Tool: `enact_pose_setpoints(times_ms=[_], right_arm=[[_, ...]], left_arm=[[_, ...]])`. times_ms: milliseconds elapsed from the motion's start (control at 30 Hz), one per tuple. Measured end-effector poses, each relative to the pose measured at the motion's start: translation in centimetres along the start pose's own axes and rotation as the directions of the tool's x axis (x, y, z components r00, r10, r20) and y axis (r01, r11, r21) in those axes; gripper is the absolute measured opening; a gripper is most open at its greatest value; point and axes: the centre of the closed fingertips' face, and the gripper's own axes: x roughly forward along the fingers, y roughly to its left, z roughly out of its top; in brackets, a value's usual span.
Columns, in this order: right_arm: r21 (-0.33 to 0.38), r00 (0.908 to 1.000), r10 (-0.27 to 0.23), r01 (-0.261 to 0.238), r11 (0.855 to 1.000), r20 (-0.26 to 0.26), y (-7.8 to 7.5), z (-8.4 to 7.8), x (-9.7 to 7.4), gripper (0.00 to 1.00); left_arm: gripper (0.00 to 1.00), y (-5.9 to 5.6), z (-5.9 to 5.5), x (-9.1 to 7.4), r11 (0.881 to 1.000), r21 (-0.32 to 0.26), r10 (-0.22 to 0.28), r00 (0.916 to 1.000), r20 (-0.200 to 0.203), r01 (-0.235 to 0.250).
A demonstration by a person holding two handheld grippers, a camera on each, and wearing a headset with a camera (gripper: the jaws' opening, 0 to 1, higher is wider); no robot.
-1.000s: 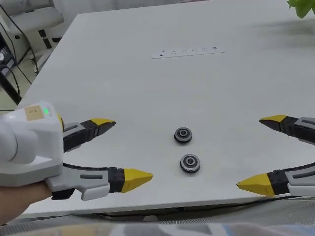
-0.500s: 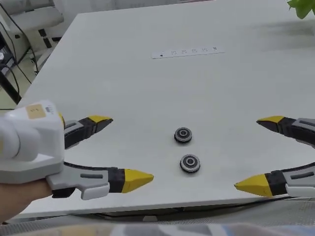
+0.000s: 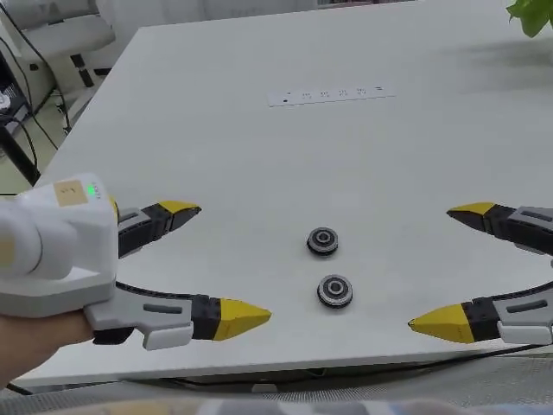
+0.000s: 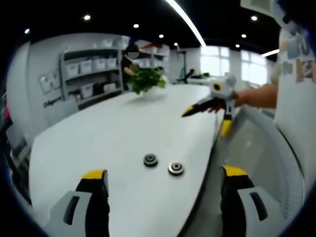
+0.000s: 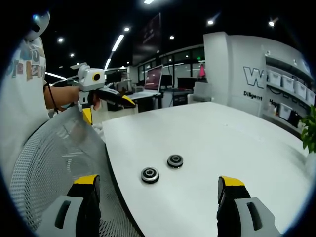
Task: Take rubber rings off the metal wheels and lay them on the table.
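The left gripper (image 3: 220, 262), held in a hand (image 3: 34, 346) at the near edge of the surface (image 3: 259, 147), has its yellow-tipped jaws spread wide and grips nothing. One jaw hangs over the edge, the other over the surface. The right gripper (image 3: 438, 267) faces it from the other side, just as wide open, empty and touching nothing.

Between the two grippers, well apart from both, lie two metal wheels. The near wheel (image 3: 334, 290) sits close to the surface's front edge. The far wheel (image 3: 322, 241) lies just beyond it, near but not touching. Each lies flat with its hub hole facing up and its axis upright. Each wears a black rubber ring around its rim. Being round, neither has a long axis across the surface.

Farther back, a strip of sockets (image 3: 333, 92) is set into the surface. Green leaves of a plant (image 3: 531, 13) show at the far right corner.
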Motion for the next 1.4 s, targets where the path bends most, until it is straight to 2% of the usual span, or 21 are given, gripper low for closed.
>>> enact_pose_setpoints(times_ms=[300,633,700,1200,1400], right_arm=[[-0.023,0.9999,-0.011,0.011,1.000,-0.005,-0.8,0.5,0.2,0.99],[-0.060,0.9998,0.015,-0.014,0.998,0.011,-1.2,1.6,1.4,0.99],[-0.064,0.9997,0.024,-0.023,0.998,0.007,-1.3,1.6,1.7,0.96],[-0.076,0.9974,0.065,-0.067,0.995,-0.033,-1.9,0.7,3.9,0.92],[-0.074,0.9958,0.079,-0.082,0.994,-0.047,-2.2,0.1,4.6,0.89]], left_arm=[[0.96,0.1,0.7,0.5,1.000,0.019,-0.015,0.9998,0.008,0.015],[0.96,0.7,1.4,1.5,0.999,0.040,-0.027,0.9996,0.010,0.027],[0.95,0.9,1.4,1.7,0.999,0.041,-0.031,0.9995,0.010,0.030],[0.94,1.5,0.8,4.3,0.996,0.063,-0.066,0.9973,-0.030,0.068],[0.92,1.5,0.2,5.4,0.994,0.068,-0.085,0.9951,-0.051,0.088]])
